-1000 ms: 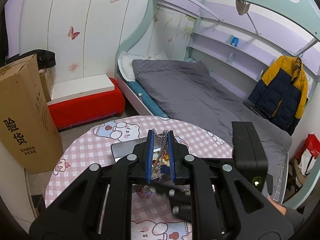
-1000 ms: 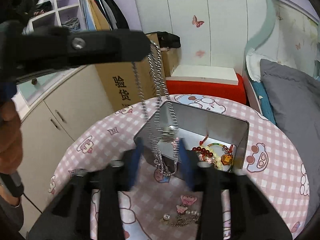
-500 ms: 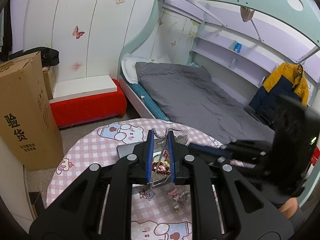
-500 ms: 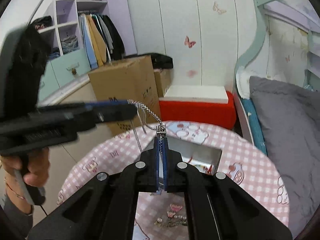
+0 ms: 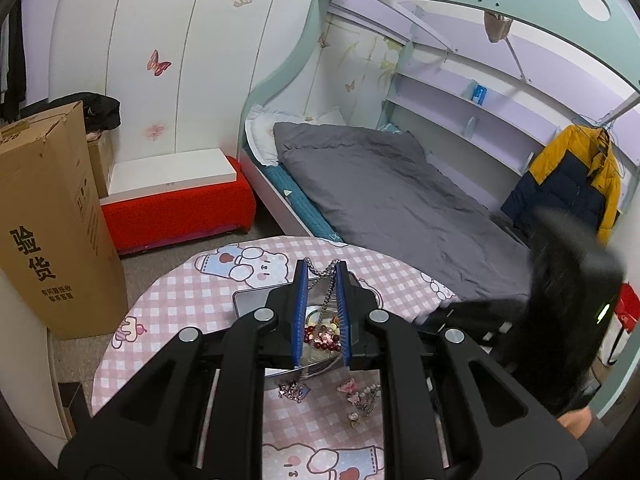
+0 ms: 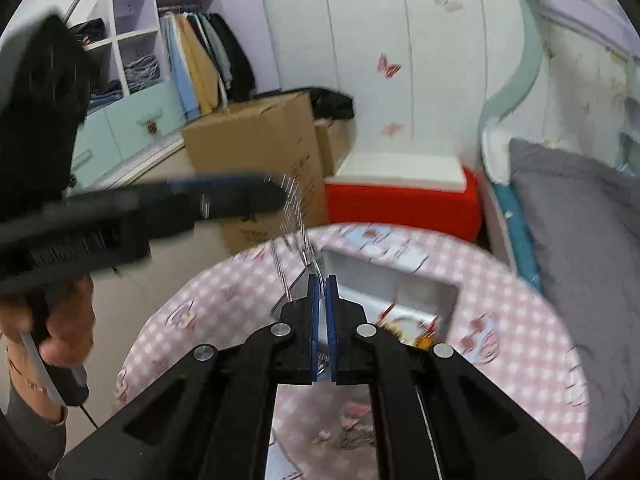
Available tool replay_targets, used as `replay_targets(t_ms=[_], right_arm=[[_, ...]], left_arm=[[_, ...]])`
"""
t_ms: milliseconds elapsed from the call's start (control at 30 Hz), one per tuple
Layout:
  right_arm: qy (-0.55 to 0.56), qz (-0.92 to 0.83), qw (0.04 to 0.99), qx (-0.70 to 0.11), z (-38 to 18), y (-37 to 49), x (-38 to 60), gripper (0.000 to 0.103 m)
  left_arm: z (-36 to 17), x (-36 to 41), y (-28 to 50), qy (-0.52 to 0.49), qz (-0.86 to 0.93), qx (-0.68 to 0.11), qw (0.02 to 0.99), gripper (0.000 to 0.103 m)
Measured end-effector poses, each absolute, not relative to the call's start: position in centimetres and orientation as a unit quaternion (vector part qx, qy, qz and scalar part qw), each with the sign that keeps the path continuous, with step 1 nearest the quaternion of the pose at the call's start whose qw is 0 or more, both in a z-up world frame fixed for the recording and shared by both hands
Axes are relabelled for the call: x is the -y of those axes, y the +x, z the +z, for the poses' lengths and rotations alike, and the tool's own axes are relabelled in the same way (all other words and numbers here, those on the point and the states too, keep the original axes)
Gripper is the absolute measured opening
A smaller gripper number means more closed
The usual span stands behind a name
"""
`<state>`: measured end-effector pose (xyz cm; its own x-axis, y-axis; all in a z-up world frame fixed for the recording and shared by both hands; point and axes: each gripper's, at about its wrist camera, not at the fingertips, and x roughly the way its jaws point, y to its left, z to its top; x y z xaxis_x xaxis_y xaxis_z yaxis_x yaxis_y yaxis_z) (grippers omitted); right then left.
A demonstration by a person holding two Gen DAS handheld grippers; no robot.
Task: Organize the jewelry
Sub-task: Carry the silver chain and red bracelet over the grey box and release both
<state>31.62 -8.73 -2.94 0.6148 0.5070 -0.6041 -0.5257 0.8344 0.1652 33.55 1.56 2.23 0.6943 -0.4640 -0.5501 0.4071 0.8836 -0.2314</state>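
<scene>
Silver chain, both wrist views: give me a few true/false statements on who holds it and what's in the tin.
1. The right gripper is shut on the silver chain. True.
2. The left gripper has let the chain go. False: the chain drapes across its fingertips, and the right view shows it hanging from them.
3. The metal tin holds red beads. True.
4. Every piece of jewelry is in the tin. False: the charm pieces lie on the checked tablecloth in front of it.
</scene>
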Motion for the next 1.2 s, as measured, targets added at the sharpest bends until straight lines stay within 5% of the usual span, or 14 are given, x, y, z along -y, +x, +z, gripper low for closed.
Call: replay_targets(t_ms=[67,200,300,367,433,1000,1200], right_arm=[[-0.007,0.301,0.889,-0.345,-4.3,31.6,8.3,0.009],[-0.003,0.307,0.885,-0.351,-6.1,31.2,7.6,0.046],[-0.012,0.289,0.894,-0.343,-6.6,31.2,7.2,0.046],[-0.013,0.276,0.896,-0.347,-7.0,31.6,7.0,0.040],[-0.015,0.267,0.895,-0.357,-7.4,32.1,7.2,0.003],[-0.031,0.234,0.934,-0.267,3.0,31.1,10.4,0.001],[-0.044,0.233,0.930,-0.279,2.0,32.3,9.5,0.001]], left_arm=[[2.1,-1.4,33.5,-0.045,-0.238,-0.312,0.919,0.014],[2.2,-1.0,33.2,-0.040,-0.242,-0.311,0.918,0.014],[2.5,-0.9,33.1,-0.038,-0.244,-0.308,0.919,0.014],[2.6,-1.0,33.0,-0.038,-0.244,-0.306,0.919,0.014],[2.7,-1.2,33.0,-0.040,-0.244,-0.305,0.920,0.014],[1.6,-3.0,34.6,-0.075,-0.223,-0.323,0.917,0.014],[-0.6,-2.2,35.9,-0.069,-0.222,-0.351,0.907,0.014]])
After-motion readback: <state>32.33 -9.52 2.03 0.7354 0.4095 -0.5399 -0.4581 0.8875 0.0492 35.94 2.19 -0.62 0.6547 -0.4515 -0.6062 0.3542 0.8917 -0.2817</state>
